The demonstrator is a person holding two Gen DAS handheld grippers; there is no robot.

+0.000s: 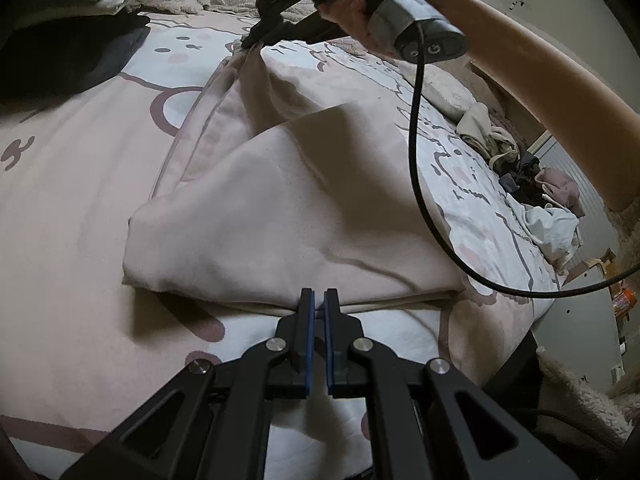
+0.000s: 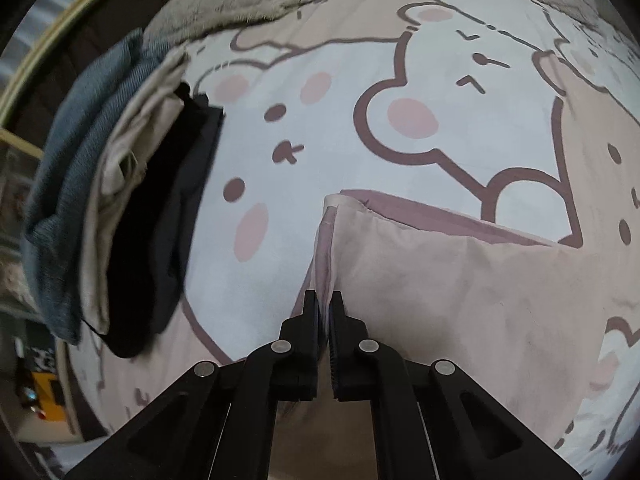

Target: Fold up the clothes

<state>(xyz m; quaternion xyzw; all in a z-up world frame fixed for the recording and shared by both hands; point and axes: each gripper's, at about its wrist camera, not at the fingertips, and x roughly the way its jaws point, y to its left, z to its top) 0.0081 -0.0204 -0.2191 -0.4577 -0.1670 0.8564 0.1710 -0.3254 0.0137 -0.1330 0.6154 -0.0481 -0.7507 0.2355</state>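
Note:
A pale pink garment [image 1: 280, 208] lies partly folded on the bed with the bear-print cover [image 1: 80, 184]. My left gripper [image 1: 319, 300] is shut at the garment's near folded edge, pinching the cloth. My right gripper [image 1: 256, 40], seen from the left wrist view at the far end, is shut on the garment's far corner and lifts it slightly. In the right wrist view the right gripper [image 2: 325, 300] clamps a fold of the pink garment [image 2: 440, 280], whose corner stands up ahead of the fingers.
A stack of folded clothes, blue, cream and black [image 2: 120, 200], lies at the bed's left side. A heap of unfolded clothes [image 1: 532, 184] lies at the bed's right edge. A black cable [image 1: 416, 152] hangs from the right gripper across the garment.

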